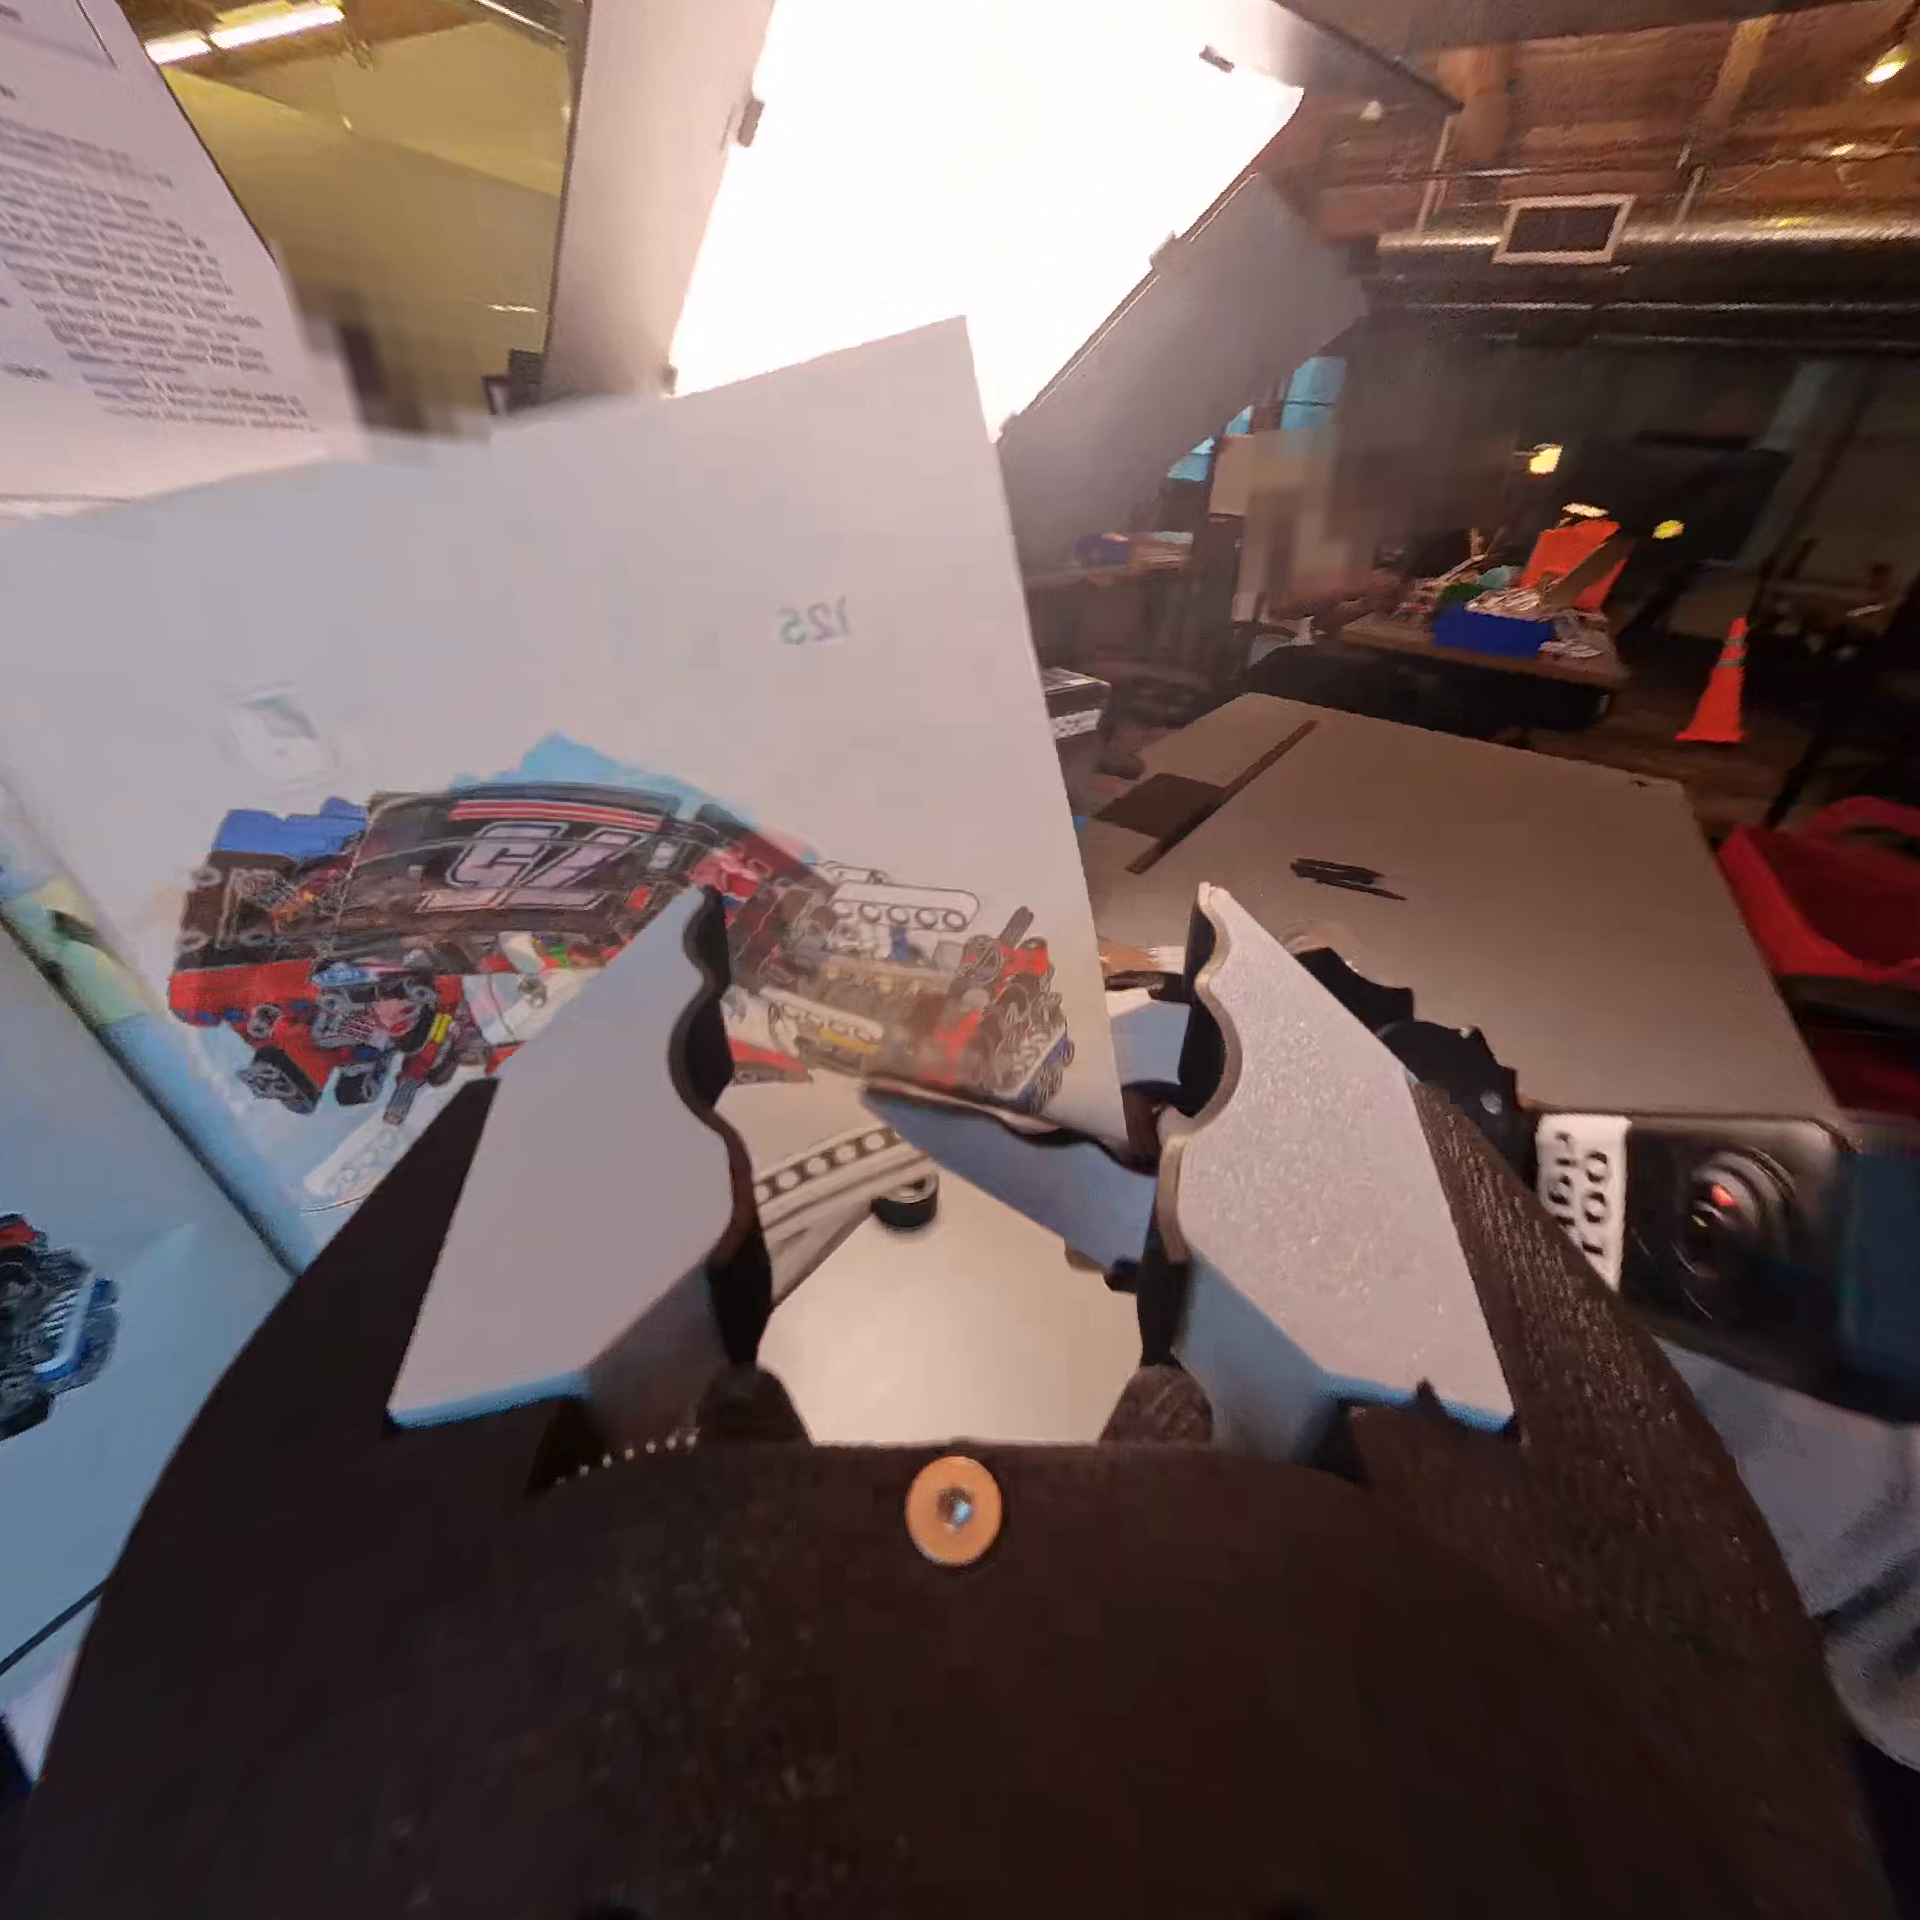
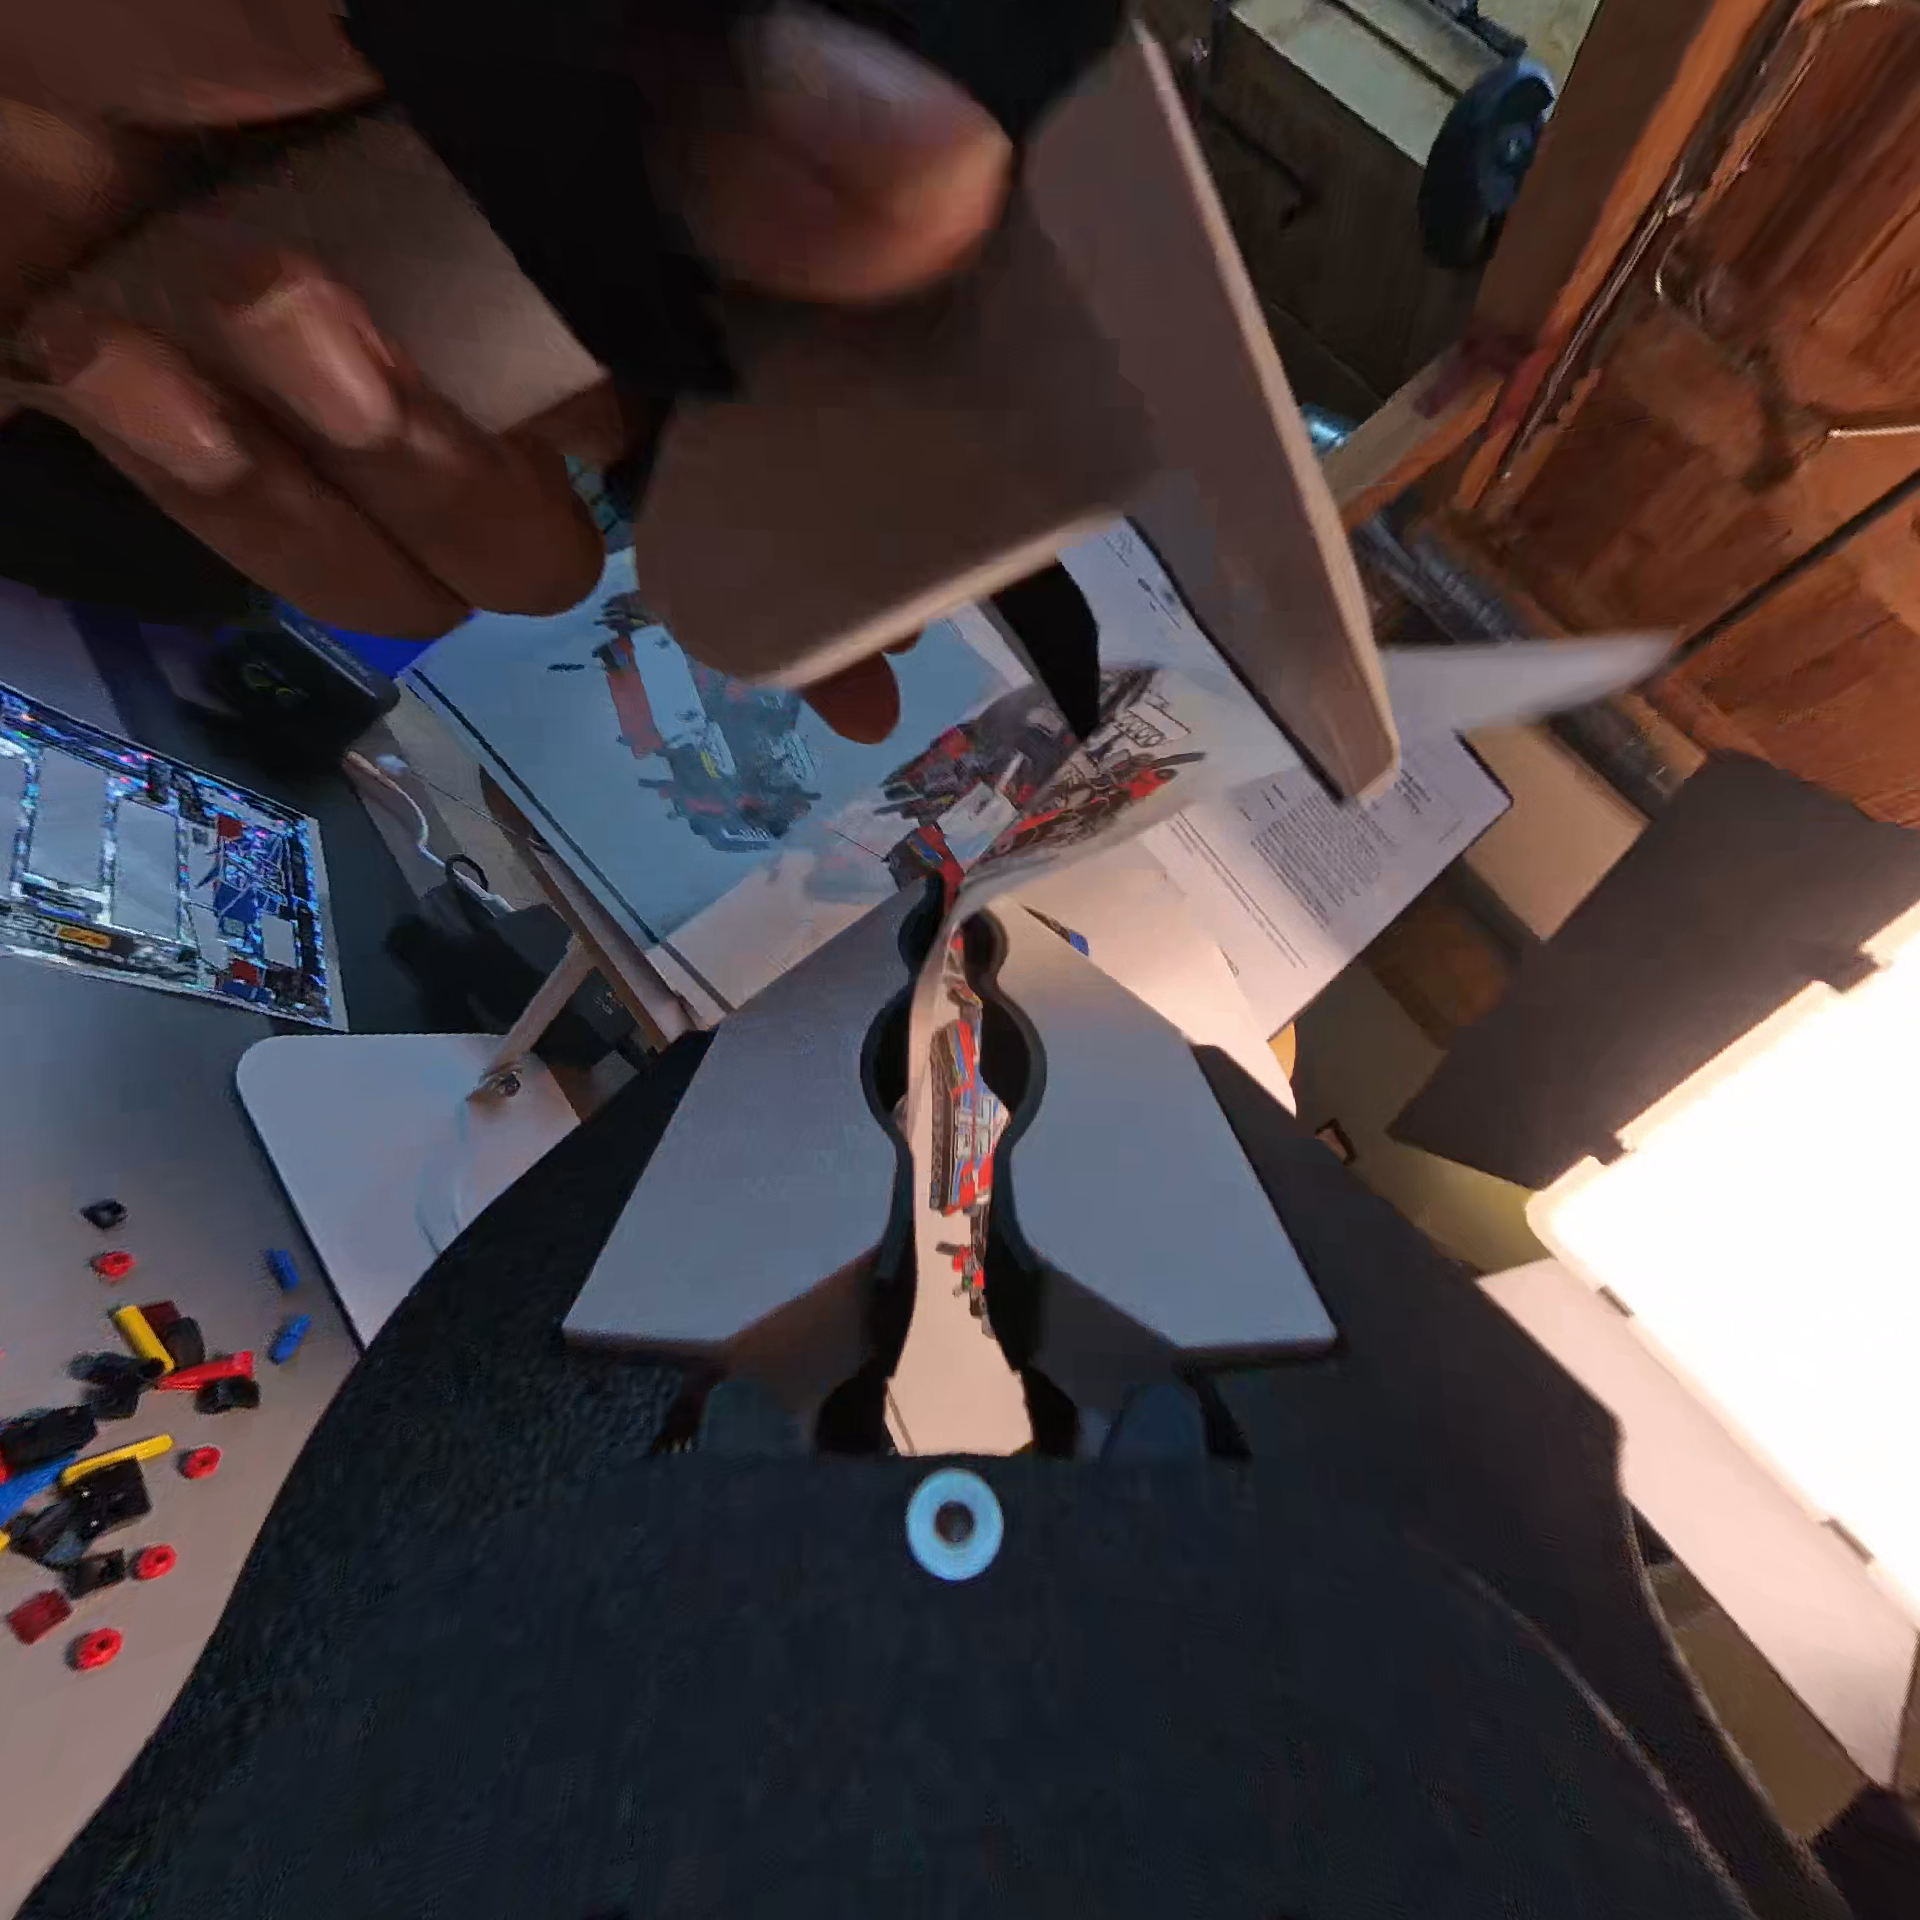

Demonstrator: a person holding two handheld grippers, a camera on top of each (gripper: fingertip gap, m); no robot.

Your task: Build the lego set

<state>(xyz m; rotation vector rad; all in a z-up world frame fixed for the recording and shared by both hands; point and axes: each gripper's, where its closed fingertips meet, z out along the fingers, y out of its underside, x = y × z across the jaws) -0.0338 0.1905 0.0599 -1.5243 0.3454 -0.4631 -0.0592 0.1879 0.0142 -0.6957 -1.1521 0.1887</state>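
The instruction booklet [image 2: 665,769] stands open on a white stand [image 2: 343,1122]. My right gripper [image 2: 951,920] is shut on the edge of one booklet page [image 2: 961,1101], which curls up between its fingers. In the left wrist view that page [image 1: 644,665], printed with a red and blue truck, is lifted in front of my left gripper [image 1: 956,904]. The left gripper is open and empty, and the page's edge runs between its fingers. The right gripper's fingers [image 1: 997,1143] pinch the page's lower corner there. The left gripper [image 2: 1081,717], held by a hand [image 2: 312,395], is above the booklet.
Several loose red, yellow, blue and black lego pieces [image 2: 114,1444] lie on the table at the lower left. A printed sheet with blue and black graphics [image 2: 156,862] lies left of the stand. A printed paper [image 2: 1340,852] lies beside the booklet. A grey table [image 1: 1455,914] and red bin [image 1: 1829,904] are beyond. My hands' fingertips stand some 5 cm from each other.
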